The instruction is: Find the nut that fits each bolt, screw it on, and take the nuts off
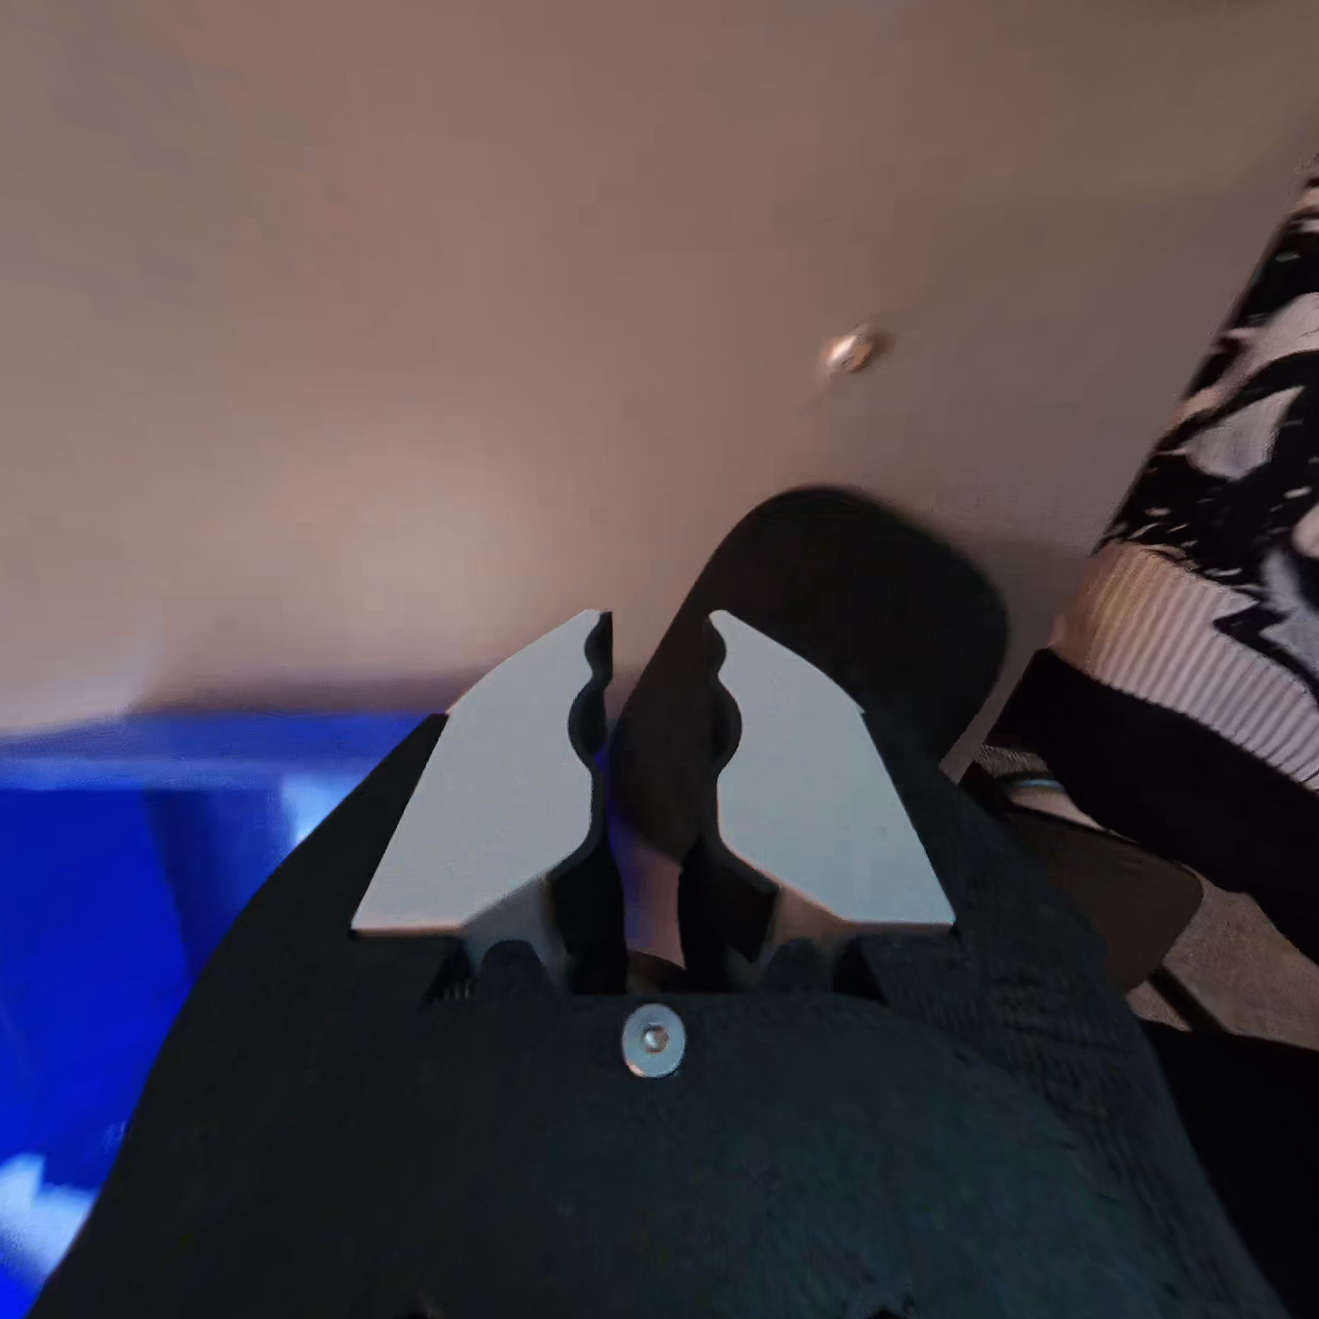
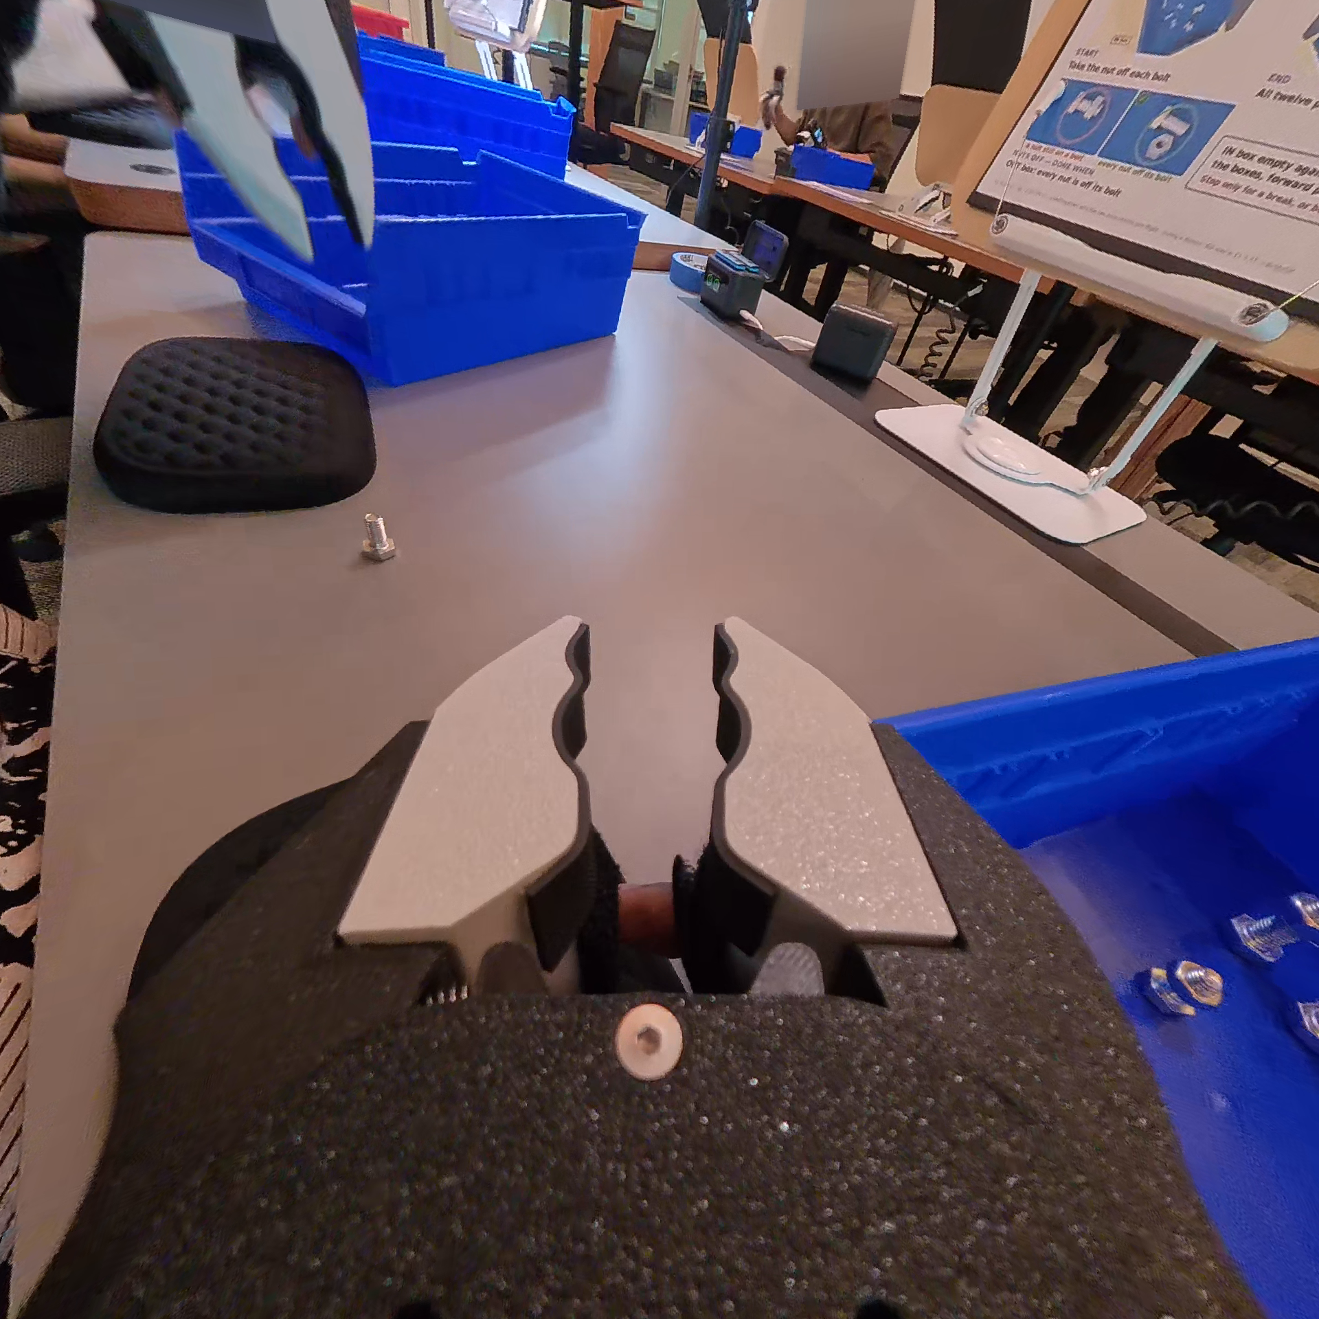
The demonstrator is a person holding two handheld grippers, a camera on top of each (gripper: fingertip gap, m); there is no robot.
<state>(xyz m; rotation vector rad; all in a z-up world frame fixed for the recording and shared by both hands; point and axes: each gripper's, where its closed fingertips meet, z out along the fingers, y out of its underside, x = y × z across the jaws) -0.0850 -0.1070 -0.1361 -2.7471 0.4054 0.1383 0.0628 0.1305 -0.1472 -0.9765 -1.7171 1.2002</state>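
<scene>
One bolt (image 2: 378, 537) stands head-down, shank upright (table (image 2: 642, 464)); both hand-held grippers gape, holding nothing.

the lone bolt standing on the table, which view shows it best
The right wrist view. There the bolt is sharp, standing head down with its threaded end up on the grey table, near the black pad. The left wrist view shows only a small blurred silver blob on the table, likely the same bolt, but too smeared to read.

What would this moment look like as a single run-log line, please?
left claw: open, empty | right claw: open, empty | bolt: upright on table, no nut
</scene>
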